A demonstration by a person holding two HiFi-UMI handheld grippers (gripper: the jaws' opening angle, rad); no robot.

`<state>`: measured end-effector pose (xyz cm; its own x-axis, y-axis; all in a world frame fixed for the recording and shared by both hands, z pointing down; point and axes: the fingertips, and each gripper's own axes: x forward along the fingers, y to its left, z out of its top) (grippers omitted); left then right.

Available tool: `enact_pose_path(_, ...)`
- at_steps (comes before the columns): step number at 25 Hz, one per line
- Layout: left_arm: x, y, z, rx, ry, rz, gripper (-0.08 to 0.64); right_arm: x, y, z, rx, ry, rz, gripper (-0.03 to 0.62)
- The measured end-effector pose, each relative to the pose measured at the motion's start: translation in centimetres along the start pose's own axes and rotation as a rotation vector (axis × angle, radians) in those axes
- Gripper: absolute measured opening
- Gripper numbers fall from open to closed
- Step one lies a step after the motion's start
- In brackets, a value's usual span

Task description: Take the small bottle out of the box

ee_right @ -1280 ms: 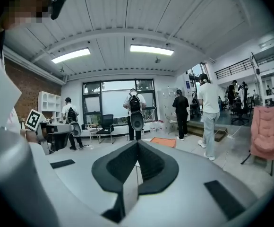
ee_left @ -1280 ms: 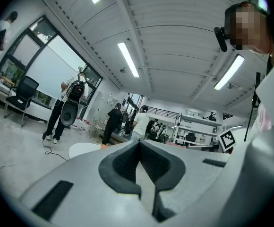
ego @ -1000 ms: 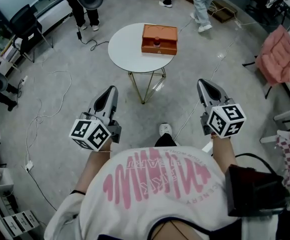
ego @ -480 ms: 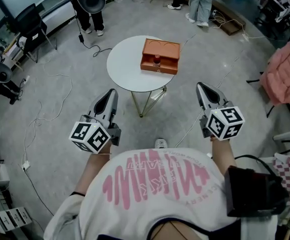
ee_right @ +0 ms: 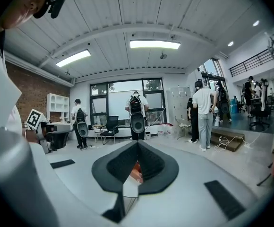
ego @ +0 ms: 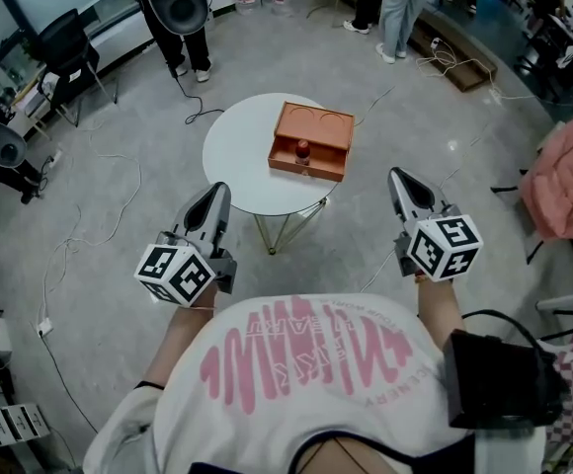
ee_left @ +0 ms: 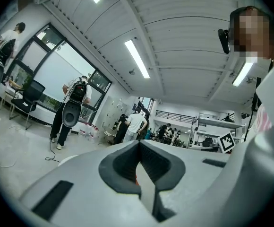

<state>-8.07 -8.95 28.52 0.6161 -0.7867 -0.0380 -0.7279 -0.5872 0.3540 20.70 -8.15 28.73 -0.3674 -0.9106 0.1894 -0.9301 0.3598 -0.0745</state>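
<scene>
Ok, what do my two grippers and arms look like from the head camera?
Left gripper and right gripper match: tapered grey shells with black inner fingers, each ending in a white cube of black square markers. The person wears a white short-sleeved T-shirt with pink print.

bright, even light falls from ceiling strip lights (ee_left: 137, 58) (shadows stay soft). both gripper views bulge toward dark round edges, and their near foreground is blurred.
</scene>
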Motion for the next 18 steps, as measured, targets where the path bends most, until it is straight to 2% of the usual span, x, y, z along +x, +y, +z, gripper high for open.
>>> enact_pose_path(8, 5.1, 0.7, 0.8, 0.004, -0.032, 0.034, 0.008, 3.9, -4.5, 1.8, -0.019, -0.007, 0.030, 0.003)
enact_pose_path(18, 9.6, 2.0, 0.9, -0.002, -0.055, 0.040, 0.008, 6.6, -7.6, 2.3, -0.034, 0.008, 0.038, 0.003)
